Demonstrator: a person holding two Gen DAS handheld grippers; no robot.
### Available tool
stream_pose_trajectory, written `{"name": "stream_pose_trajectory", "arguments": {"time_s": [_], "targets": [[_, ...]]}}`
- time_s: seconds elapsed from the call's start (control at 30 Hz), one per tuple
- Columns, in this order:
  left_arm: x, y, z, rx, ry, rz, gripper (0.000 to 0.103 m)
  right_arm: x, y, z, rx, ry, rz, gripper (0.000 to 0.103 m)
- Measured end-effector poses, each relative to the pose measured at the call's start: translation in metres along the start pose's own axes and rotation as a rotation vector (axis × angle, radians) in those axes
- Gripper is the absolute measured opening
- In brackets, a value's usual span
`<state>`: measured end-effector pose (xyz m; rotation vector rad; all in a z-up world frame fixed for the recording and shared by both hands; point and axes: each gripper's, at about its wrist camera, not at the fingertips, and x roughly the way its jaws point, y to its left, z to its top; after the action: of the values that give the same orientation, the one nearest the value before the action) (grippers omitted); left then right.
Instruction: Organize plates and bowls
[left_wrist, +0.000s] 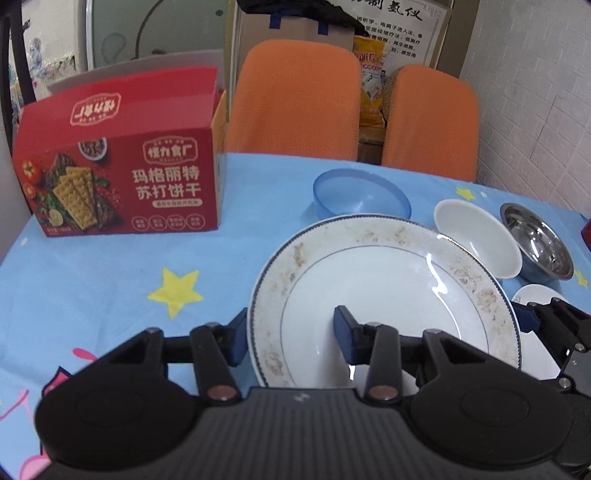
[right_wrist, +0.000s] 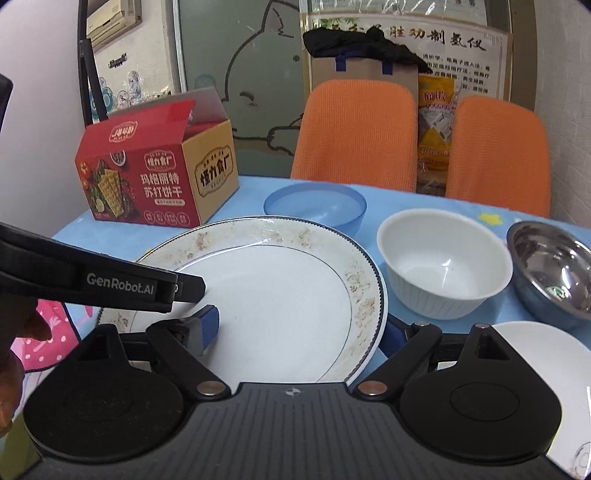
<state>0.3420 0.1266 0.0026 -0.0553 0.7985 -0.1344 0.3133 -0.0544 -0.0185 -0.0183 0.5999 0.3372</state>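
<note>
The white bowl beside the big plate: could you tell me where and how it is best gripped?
Grip the white bowl by its rim, one finger inside and one outside. It stands upright and open, too wide to span. Come from the near side: the steel bowl crowds its right, the plate its left.

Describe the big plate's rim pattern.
White plate with a thin dark-blue edge line and faded brownish floral marks on the rim; clearest in the right wrist view.

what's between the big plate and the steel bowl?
The white ribbed bowl stands between the large patterned plate and the steel bowl, clearest in the right wrist view.
</note>
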Motion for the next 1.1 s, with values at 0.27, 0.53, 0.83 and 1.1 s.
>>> {"name": "stream_pose_trajectory", "arguments": {"time_s": [0.27, 0.53, 0.83, 1.1], "targets": [[-0.063, -0.007, -0.03, -0.002, -0.031, 0.006, 0.041, -0.055, 0.022, -0.009, 0.031, -0.047, 0.038, 0.103], [-0.098, 0.002, -0.103, -0.028, 0.022, 0.031, 0.041, -0.094, 0.055, -0.06, 0.06, 0.008, 0.082, 0.103], [-0.103, 0.01, -0.132, -0.057, 0.023, 0.022, 0.041, -0.1, 0.07, -0.088, 0.049, 0.034, 0.086, 0.103], [-0.113, 0.015, -0.136, -0.076, -0.042, -0.001, 0.063, -0.105, 0.067, -0.094, 0.028, 0.038, 0.065, 0.103]]}}
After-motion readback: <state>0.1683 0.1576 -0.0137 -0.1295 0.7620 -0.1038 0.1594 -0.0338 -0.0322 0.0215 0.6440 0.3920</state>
